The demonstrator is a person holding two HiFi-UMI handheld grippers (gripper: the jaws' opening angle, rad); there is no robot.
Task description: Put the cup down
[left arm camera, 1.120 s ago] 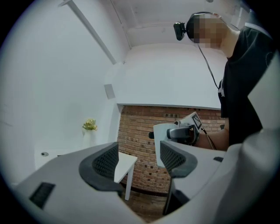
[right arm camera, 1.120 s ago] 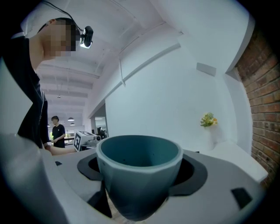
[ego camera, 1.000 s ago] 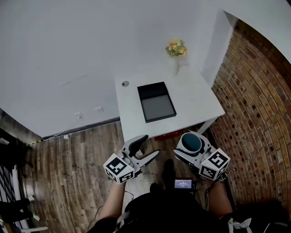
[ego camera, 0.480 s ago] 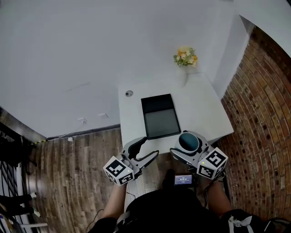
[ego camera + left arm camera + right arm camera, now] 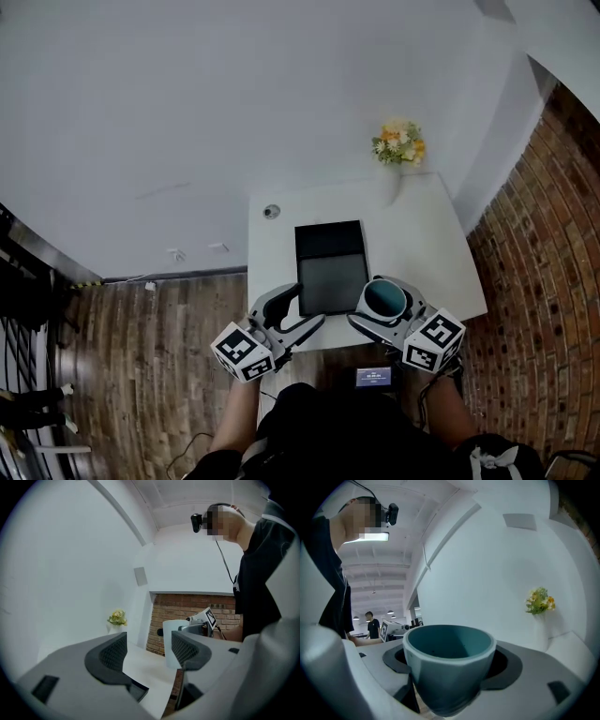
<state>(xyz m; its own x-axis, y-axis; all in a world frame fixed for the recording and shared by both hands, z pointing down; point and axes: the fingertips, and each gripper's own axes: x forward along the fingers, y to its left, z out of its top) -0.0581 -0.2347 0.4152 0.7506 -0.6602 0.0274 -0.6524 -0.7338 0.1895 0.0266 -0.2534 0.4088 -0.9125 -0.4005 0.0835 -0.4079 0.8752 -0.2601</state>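
A cup, teal inside and pale outside, sits upright between the jaws of my right gripper, which is shut on it just above the near edge of the white table. In the right gripper view the cup fills the gap of the gripper, with both pads against its sides. My left gripper is open and empty, beside the table's front left edge. In the left gripper view its jaws stand apart, and the cup shows beyond them.
A black tray lies in the middle of the table. A white vase of flowers stands at the far right corner, and a small round fitting at the far left. A brick wall runs along the right; wooden floor lies to the left.
Both grippers have moved forward to the table's near edge, and the table now lies closer. The cup has stayed in the right gripper, and the left jaws are still apart.
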